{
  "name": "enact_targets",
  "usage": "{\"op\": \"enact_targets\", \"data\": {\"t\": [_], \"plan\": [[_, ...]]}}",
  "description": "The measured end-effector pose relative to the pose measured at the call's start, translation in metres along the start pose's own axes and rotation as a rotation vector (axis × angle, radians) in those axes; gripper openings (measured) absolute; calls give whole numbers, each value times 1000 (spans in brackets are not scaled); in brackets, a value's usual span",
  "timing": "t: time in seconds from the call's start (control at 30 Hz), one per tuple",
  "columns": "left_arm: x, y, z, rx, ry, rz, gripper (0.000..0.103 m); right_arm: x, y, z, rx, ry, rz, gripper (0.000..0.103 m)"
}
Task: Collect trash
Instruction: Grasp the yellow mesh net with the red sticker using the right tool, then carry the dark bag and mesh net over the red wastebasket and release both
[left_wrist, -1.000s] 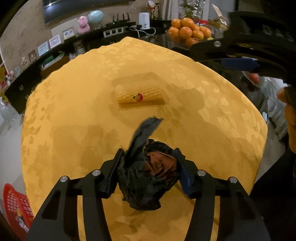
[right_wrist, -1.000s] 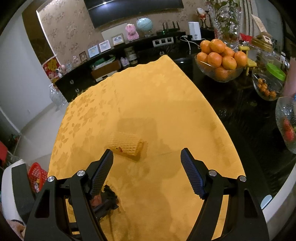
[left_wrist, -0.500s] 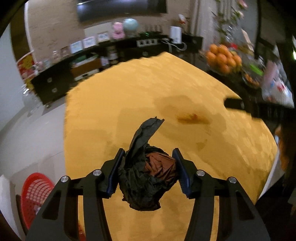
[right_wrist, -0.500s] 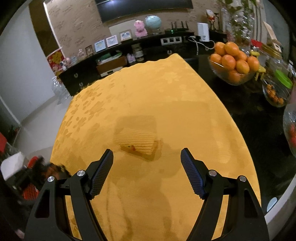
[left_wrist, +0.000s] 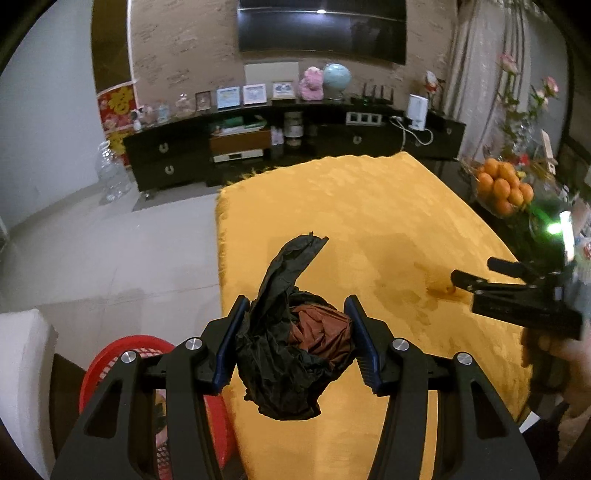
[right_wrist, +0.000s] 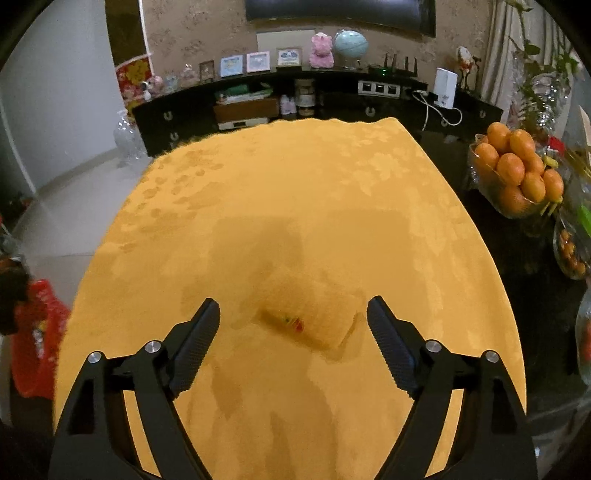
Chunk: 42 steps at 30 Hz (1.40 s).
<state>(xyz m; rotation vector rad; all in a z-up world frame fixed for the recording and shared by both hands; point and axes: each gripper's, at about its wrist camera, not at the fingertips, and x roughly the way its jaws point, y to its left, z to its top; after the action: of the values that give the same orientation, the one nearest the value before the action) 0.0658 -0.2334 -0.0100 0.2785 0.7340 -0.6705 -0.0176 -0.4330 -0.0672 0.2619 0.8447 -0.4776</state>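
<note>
Left gripper (left_wrist: 293, 341) clamps the crumpled black wrapper (left_wrist: 291, 354) just right of the red basket (left_wrist: 110, 363), ready to drop, while the spread-fingered right gripper (right_wrist: 293, 345) hovers over the yellow foam net (right_wrist: 314, 317)

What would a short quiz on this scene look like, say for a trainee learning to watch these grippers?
1. True or false: the left gripper is shut on a black bag.
2. What lies on the yellow cloth ahead of the open right gripper?
A. an orange
B. a yellow foam net
C. a glass jar
3. Fill in: beside the table, low at the left, stands a red ____.

Key
1. True: both fingers press the crumpled bag.
2. B: the net, with a small sticker, lies between the spread fingers and is not yet gripped.
3. Basket.
</note>
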Motion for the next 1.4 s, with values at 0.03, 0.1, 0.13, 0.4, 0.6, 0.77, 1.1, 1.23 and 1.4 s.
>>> {"op": "enact_targets", "data": {"t": [0.03,0.1,0.13,0.4,0.6,0.77,1.1,1.23,1.4], "plan": [[1,2,-1,-5,3,4,51,12,-2,1,-1,15,-9,79],[5,6,-2,-20,17,9,51,27,-5,2,5,29,-18,79],[7,7,-2,-25,23,11,51,31,-6,2,9,28,-18,79],[23,6,-2,-26,55,15,51,55,-9,-2,61,41,3,79],[28,5,-2,-24,59,9,51,56,-11,-4,71,25,-9,73],[28,4,-2,-23,57,11,51,55,-13,-4,71,20,-10,61],[26,6,-2,-18,41,24,51,42,-7,-3,49,11,26,47],[21,6,-1,-17,28,32,51,22,6,1,7,-39,30,47],[15,7,1,-18,9,48,51,-4,21,7,-28,-92,43,47]]}}
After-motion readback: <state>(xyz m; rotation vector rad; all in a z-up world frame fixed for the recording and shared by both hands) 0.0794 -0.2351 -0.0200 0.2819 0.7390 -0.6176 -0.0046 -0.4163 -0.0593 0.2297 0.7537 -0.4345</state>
